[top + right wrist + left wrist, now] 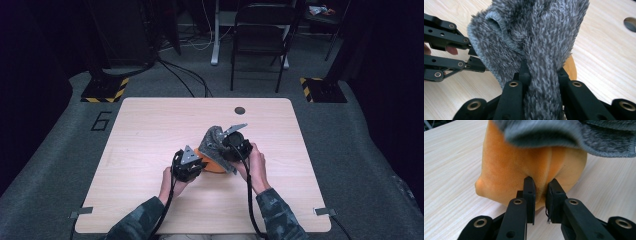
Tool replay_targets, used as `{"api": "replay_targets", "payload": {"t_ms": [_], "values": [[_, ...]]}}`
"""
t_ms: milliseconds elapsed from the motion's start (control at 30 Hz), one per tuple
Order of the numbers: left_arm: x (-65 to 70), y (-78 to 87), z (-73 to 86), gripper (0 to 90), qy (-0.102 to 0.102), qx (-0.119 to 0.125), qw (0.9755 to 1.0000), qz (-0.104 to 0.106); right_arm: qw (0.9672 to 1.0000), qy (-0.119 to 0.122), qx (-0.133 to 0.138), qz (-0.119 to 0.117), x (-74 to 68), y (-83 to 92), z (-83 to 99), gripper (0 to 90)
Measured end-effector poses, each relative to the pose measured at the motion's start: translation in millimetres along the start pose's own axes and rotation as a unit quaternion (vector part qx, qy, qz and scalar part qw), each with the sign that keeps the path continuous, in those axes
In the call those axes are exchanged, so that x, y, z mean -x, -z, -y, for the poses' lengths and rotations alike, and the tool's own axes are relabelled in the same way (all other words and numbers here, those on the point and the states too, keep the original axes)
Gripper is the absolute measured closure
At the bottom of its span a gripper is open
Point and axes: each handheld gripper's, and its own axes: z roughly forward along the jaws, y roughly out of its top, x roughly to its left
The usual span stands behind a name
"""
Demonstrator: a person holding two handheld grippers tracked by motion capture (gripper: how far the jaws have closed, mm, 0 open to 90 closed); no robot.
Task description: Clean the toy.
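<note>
Pinching the orange cushion, lifting the grey cloth

My left gripper (540, 191) clamps a fold of the orange cushion (519, 162) on the table (150, 130); my right gripper (541, 75) grips the grey cloth (536, 32) draped over it.

A lab or recording studio is suggested: a bare wooden worktop (150, 135) is set on grey carpet (60, 150), ringed by hazard-striped stand bases (106, 90), loose cables (185, 75) and a folding chair (262, 35).

The soft velvety orange cushion (524, 167) is plain orange. Over it, the fluffy cloth (541, 37) is mottled grey. Under the cushion, the wooden table (150, 125) has pale beige grain. Both black grippers are beside it.
</note>
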Motion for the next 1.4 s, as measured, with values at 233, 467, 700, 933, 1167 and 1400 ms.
{"api": "replay_targets", "payload": {"t_ms": [233, 467, 700, 933, 1167, 1400], "values": [[-3.5, -2.1, 1.2, 77.5, 0.003, 0.0, 1.0, 0.009, 0.9998, -0.014, -0.014, 0.0, 11.4, -1.8, 4.2, 74.6], [-5.8, -2.3, 1.9, 76.6, 0.009, 0.0, 0.9999, 0.01, 0.9984, -0.043, -0.038, 0.001, 28.6, -8.1, 13.3, 74.6], [-7.6, -2.2, 2.2, 76.4, 0.011, 0.0, 0.9998, 0.014, 0.9947, -0.081, -0.063, 0.002, 46.8, -21.1, 26.7, 74.6], [-8.9, -2.6, 2.4, 76.4, 0.015, 0.003, 0.9998, 0.013, 0.991, -0.105, -0.083, 0.008, 58.1, -36.7, 39.5, 74.6], [-11.7, -1.6, 3.4, 76.1, 0.022, 0.001, 0.9996, 0.016, 0.9851, -0.118, -0.125, 0.009, 65.8, -59.7, 56.1, 74.5], [-13.6, -1.5, 4.6, 76.0, 0.032, 0.005, 0.9994, 0.015, 0.9893, -0.104, -0.099, 0.029, 66.9, -32.3, 41.5, 74.5]]}}
